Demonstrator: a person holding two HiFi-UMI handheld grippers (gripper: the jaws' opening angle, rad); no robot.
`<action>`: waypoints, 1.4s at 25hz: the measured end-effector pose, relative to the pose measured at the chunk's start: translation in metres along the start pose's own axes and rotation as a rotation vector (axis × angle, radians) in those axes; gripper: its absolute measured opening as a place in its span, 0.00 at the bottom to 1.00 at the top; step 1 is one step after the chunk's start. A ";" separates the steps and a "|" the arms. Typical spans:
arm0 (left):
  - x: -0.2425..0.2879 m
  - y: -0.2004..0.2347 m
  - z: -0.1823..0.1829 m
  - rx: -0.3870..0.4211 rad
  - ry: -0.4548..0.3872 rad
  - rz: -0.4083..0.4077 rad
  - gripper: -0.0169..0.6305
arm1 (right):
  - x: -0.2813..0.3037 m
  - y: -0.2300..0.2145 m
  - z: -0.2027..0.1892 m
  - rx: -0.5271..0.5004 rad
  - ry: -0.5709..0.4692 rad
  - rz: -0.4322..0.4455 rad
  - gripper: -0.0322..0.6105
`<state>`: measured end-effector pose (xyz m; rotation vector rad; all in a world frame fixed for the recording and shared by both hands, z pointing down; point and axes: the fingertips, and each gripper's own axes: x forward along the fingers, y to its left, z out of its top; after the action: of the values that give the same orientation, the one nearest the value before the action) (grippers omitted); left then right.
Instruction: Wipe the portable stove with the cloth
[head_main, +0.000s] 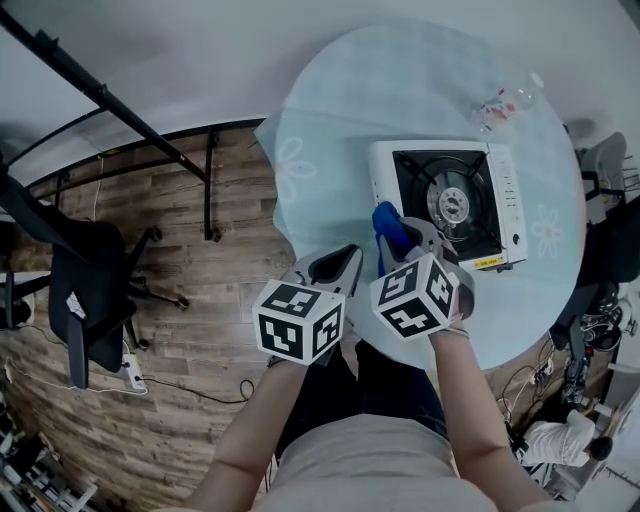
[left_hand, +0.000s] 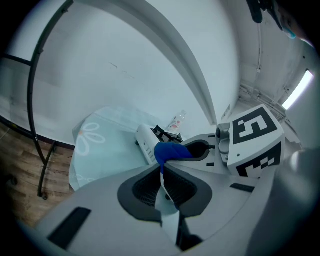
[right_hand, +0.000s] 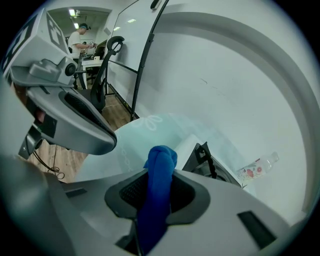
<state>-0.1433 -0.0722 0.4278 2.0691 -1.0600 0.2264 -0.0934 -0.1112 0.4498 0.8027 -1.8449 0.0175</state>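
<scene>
Your right gripper (head_main: 408, 240) is clamped on the bunched blue cloth (head_main: 386, 226), poised at the near corner of the portable stove (head_main: 450, 200), probably ready to wipe. Your left gripper (head_main: 338, 268) has its jaws together on nothing and sits alongside, out of the way.

Count on inspection: one white rectangular metal portable stove (head_main: 384, 190), one blue fabric cloth (head_main: 388, 224), one clear plastic bottle (head_main: 505, 103), one round pale-blue-covered surface (head_main: 330, 130), two grippers: left gripper (head_main: 338, 268), right gripper (head_main: 412, 238)

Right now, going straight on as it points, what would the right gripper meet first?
Likely the portable stove, at its near white edge; the right gripper, shut on the blue cloth, aims there.
</scene>
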 end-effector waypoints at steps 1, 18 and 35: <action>0.002 0.001 0.001 -0.002 -0.001 0.002 0.08 | 0.001 -0.002 0.002 -0.001 -0.003 0.003 0.21; 0.041 0.005 0.022 -0.012 -0.001 0.013 0.08 | 0.027 -0.047 0.025 -0.058 -0.020 0.068 0.21; 0.062 0.022 0.034 -0.049 0.012 0.034 0.08 | 0.051 -0.075 0.051 -0.053 -0.054 0.065 0.20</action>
<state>-0.1266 -0.1419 0.4465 2.0054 -1.0834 0.2276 -0.1058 -0.2143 0.4438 0.7126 -1.9138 -0.0113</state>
